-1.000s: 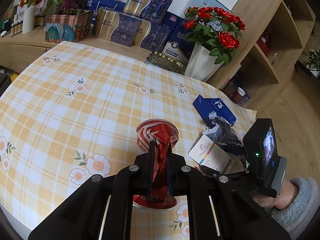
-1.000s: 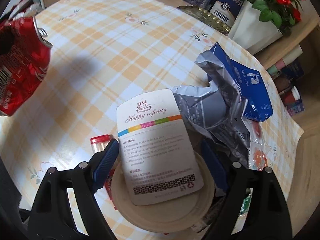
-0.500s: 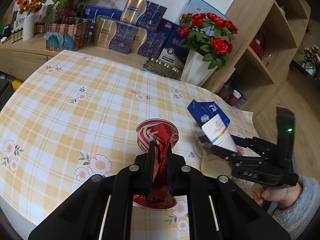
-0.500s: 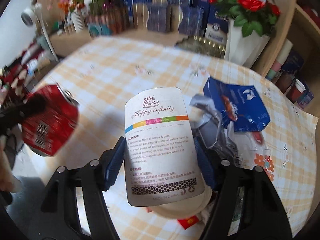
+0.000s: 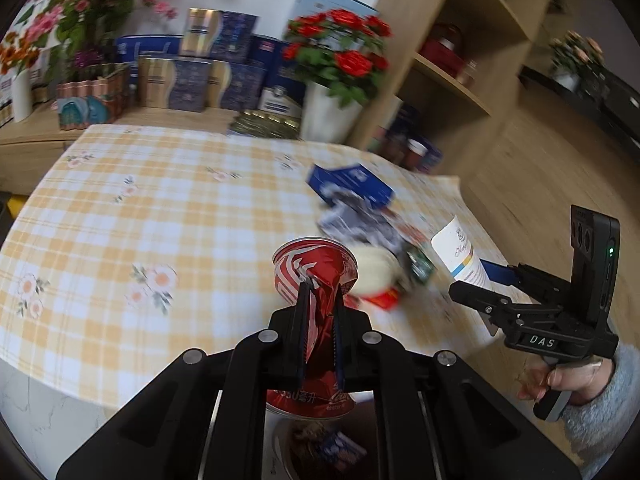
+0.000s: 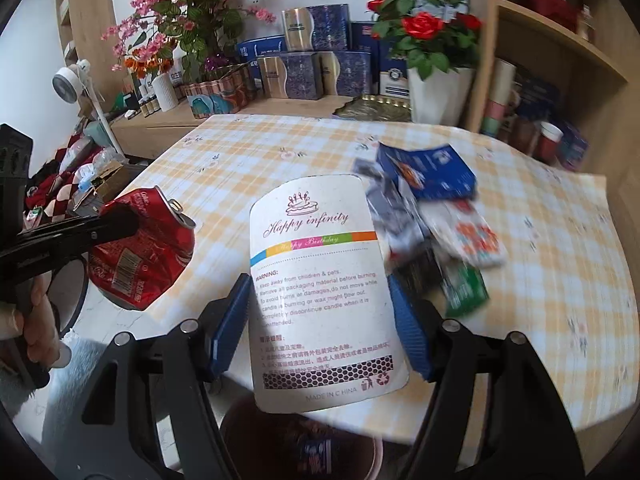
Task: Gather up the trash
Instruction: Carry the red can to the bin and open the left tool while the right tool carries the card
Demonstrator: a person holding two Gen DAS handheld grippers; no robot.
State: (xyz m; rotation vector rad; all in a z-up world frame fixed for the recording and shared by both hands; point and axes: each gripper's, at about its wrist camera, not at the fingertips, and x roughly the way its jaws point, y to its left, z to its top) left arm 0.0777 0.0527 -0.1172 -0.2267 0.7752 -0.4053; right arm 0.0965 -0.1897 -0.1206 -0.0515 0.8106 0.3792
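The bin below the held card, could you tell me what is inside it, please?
The bin holds trash: a blue wrapper shows amid dark, blurry litter. The card and the right gripper cover the rest.

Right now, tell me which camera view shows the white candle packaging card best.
The right wrist view: the white candle packaging card faces the camera between the right gripper fingers, its printed cake logo and warning text readable. The left wrist view shows the card only small and edge-on at the right, with part of its print visible.
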